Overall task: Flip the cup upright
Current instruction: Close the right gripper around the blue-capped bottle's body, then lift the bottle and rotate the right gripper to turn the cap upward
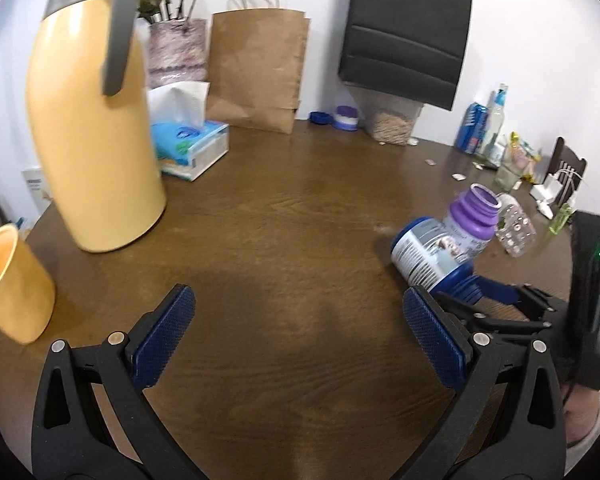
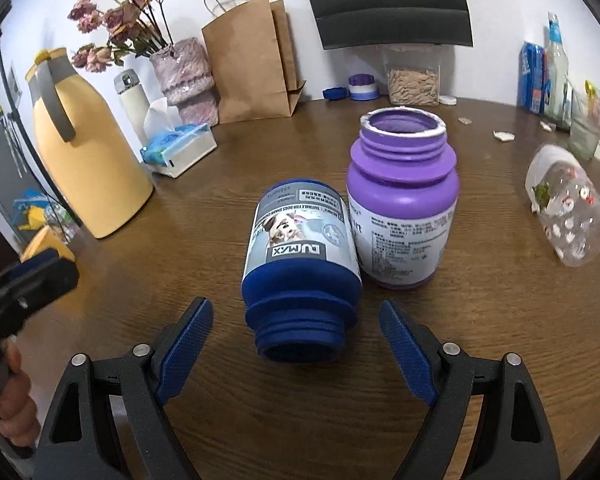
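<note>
A blue open jar (image 2: 300, 248) lies on its side on the brown table (image 2: 260, 420), mouth toward the right wrist camera. My right gripper (image 2: 296, 320) is open, its blue pads on either side of the jar's neck, apart from it. Touching the jar's far right stands an upright purple jar (image 2: 404, 196). A clear patterned cup (image 2: 566, 212) lies on its side further right. My left gripper (image 1: 300, 300) is open over bare table, left of the blue jar (image 1: 432, 252). A yellow cup (image 1: 12, 280) stands upright at far left.
A tall yellow jug (image 1: 92, 140) stands at the left, with a tissue box (image 1: 192, 144) behind it. A brown paper bag (image 1: 256, 72), a vase, a seed container (image 2: 414, 80) and bottles (image 2: 548, 76) line the back and right edges.
</note>
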`<action>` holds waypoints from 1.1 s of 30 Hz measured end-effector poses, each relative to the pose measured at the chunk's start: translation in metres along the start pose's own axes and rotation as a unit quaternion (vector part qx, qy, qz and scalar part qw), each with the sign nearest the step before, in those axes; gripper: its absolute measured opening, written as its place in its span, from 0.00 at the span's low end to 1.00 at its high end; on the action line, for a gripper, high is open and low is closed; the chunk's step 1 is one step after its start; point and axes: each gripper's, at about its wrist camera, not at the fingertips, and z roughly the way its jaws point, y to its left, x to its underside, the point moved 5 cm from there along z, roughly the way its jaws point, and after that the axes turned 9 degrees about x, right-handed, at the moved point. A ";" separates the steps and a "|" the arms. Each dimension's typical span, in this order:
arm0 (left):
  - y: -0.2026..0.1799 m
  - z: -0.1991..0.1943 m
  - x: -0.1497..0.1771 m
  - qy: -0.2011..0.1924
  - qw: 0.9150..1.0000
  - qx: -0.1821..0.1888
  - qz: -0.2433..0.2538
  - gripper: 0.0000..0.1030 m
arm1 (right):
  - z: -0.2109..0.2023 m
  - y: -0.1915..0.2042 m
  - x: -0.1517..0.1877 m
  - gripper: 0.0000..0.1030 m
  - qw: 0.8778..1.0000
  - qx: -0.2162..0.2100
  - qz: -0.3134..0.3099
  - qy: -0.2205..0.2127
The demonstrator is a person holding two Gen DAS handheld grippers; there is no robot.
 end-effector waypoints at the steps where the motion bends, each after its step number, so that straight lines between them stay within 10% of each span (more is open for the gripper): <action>1: 0.001 0.001 -0.002 0.001 1.000 -0.002 0.003 1.00 | 0.001 0.000 -0.002 0.66 1.000 -0.003 -0.001 -0.005; 14: -0.005 0.025 -0.018 0.014 0.999 0.026 0.020 0.99 | -0.016 0.035 0.018 0.58 0.993 -0.068 -0.097 0.005; 25: -0.031 0.051 0.024 0.102 0.991 0.089 0.005 0.36 | -0.058 0.062 0.068 0.59 0.972 -0.144 -0.186 0.016; 33: -0.018 0.026 0.048 0.095 0.995 0.031 -0.013 0.34 | -0.056 0.016 0.065 0.62 0.989 -0.086 -0.120 0.014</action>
